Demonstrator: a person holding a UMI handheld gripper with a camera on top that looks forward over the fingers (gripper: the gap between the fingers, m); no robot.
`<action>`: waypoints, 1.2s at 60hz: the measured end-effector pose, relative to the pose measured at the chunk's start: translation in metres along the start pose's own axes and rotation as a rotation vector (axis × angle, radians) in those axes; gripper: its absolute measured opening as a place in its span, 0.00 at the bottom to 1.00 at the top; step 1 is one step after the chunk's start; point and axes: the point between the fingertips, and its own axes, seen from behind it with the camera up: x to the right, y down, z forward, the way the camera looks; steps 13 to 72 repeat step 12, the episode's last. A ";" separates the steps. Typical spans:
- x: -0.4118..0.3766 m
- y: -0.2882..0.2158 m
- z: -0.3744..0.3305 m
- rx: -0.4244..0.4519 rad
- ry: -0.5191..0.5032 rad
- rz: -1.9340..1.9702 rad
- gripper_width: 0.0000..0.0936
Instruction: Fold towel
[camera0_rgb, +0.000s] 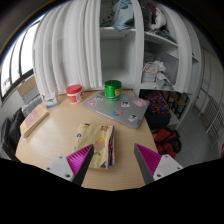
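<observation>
Gripper (113, 160) jaws wide, nothing held, above table (45, 140).
L to R: pink pads low in frame; folded towel (93, 142) lies lower centre, btwn fingers, nearer left one. Beyond: red cup (74, 94), laptop (117, 107), green cup (113, 89).

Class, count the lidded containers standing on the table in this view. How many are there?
2: a red-lidded container left of the grey mat, and a green-lidded container at the mat's far edge. None seems hidden.
</observation>
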 end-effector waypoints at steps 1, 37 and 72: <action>0.002 0.001 -0.006 -0.001 0.001 0.016 0.91; 0.024 0.028 -0.058 -0.037 0.026 0.138 0.89; 0.024 0.028 -0.058 -0.037 0.026 0.138 0.89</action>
